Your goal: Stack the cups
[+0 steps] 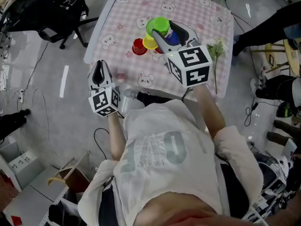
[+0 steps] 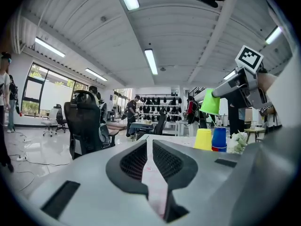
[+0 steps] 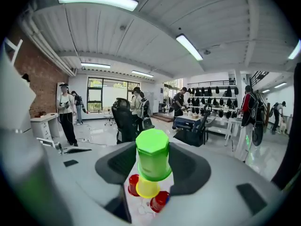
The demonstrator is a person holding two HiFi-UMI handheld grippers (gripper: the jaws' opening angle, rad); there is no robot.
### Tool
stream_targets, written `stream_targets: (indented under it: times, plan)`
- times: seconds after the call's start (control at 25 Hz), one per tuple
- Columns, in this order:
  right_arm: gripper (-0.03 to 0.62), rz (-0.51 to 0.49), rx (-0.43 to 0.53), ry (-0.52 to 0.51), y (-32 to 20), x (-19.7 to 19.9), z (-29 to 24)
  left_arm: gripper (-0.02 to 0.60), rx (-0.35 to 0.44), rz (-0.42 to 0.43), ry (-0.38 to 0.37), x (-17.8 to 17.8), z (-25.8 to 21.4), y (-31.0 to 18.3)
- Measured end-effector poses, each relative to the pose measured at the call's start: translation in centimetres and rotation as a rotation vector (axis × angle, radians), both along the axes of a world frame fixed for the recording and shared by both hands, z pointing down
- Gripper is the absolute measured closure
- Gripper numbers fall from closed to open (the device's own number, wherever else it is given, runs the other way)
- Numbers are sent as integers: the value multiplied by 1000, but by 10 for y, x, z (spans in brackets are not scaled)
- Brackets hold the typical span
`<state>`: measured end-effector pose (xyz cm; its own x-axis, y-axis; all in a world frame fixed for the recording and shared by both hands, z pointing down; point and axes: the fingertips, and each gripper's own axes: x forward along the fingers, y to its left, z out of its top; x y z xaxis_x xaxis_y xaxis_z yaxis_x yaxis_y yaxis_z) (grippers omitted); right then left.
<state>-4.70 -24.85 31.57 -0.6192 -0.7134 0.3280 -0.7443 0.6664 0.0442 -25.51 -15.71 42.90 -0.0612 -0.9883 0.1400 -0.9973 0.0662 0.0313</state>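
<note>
My right gripper (image 1: 160,32) is shut on an upside-down green cup (image 1: 158,25), which hangs above the other cups on the pink checked table (image 1: 127,13). In the right gripper view the green cup (image 3: 153,149) sits between the jaws of the right gripper (image 3: 153,166), right over a yellow cup (image 3: 147,189). A yellow cup (image 1: 149,42), a red cup (image 1: 138,46) and a blue cup (image 1: 173,37) stand close together. My left gripper (image 1: 99,72) hovers at the table's near left edge with nothing in it. The jaws of the left gripper (image 2: 148,147) stand a narrow slit apart.
A sprig of white flowers (image 1: 216,48) lies on the right side of the table. A black office chair (image 1: 63,6) stands on the floor to the far left, with cables (image 1: 35,102) across the floor. Several people stand in the room behind.
</note>
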Motion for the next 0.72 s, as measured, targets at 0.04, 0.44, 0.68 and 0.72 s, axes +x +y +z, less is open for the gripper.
stream_targets:
  times: [0.04, 0.44, 0.68, 0.72]
  plan:
    - [370, 6, -12, 14, -2, 7, 4, 551, -1, 3, 1, 4, 1, 0]
    - [368, 51, -94, 79, -20, 39, 38, 551, 7, -14, -4, 10, 0, 5]
    - [368, 41, -127, 78, -26, 32, 49, 551, -15, -39, 4, -2, 8, 9]
    - [368, 43, -130, 72, -26, 32, 49, 551, -14, -40, 4, -3, 8, 8]
